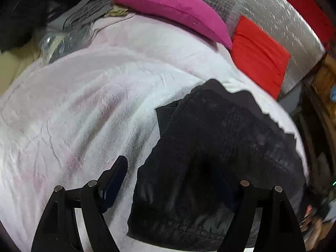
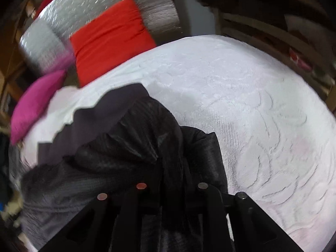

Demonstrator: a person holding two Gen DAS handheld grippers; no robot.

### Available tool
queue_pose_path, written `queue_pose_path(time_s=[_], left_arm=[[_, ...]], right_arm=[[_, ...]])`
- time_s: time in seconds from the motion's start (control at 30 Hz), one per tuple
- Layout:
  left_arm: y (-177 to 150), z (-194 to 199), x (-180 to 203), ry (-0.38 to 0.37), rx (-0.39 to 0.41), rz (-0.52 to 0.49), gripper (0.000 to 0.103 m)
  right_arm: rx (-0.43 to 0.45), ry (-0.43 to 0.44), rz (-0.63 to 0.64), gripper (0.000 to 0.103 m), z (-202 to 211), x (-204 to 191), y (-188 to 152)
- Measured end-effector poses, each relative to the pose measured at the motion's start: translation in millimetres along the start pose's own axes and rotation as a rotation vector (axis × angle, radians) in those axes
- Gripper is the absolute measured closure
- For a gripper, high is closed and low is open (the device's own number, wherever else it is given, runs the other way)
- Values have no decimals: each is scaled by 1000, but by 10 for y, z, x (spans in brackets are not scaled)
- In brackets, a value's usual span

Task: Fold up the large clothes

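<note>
A large black garment (image 1: 220,147) lies bunched on a pale pink bed cover (image 1: 84,105). In the left wrist view my left gripper (image 1: 170,174) is open: its left finger (image 1: 117,174) rests over the cover beside the garment's left edge, and its right finger is over the black cloth. In the right wrist view my right gripper (image 2: 171,172) is shut on a raised fold of the black garment (image 2: 134,147), and the cloth hides the fingertips. The rest of the garment trails left and down across the bed cover (image 2: 252,115).
A magenta pillow (image 1: 174,10) and a red cushion (image 1: 258,54) lie at the head of the bed against a silver padded backing (image 1: 273,16). Grey clothes and a clear plastic bag (image 1: 63,40) sit at the far left. Wooden furniture (image 2: 273,31) stands beyond the bed's right edge.
</note>
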State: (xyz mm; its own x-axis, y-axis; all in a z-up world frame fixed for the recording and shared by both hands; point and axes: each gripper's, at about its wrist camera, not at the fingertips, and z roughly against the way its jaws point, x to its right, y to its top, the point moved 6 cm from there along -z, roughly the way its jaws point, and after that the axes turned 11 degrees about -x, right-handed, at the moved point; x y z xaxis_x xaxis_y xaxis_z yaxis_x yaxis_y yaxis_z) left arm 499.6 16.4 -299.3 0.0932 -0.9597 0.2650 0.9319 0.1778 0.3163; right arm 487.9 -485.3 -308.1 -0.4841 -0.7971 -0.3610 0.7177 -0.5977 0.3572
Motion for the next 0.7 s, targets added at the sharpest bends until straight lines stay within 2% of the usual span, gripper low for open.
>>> queue_pose_path(time_s=[0.07,0.17,0.2,0.23,0.3,0.37,0.5,0.6,0.7], left_arm=[[-4,8,15,40,5,-21,23],[-24,88,56,57,24,-56,23],[-40,137,84,56,35,-70,23],[-57,196,107,54,50,-83,23],[-110,349,170,33,86,-102,23],[-207,482,249,-14,103,-128,23],[-475,590,317,-142,61,-113,23],[-665,579,285,-217,-12,-55,23],[-841,506,150,-271,-60,42,23]], right_arm=[[-4,87,-63,78,124,72,1],[49,206,-157,63,452,233,-47],[84,245,-170,36,595,266,-84],[121,283,-177,17,747,293,-135],[211,375,-161,16,1106,312,-315],[217,459,-130,16,1295,263,-478],[135,636,-155,16,1386,138,-862],[76,686,-177,16,1367,72,-1201],[8,746,-254,16,1244,108,-1448]])
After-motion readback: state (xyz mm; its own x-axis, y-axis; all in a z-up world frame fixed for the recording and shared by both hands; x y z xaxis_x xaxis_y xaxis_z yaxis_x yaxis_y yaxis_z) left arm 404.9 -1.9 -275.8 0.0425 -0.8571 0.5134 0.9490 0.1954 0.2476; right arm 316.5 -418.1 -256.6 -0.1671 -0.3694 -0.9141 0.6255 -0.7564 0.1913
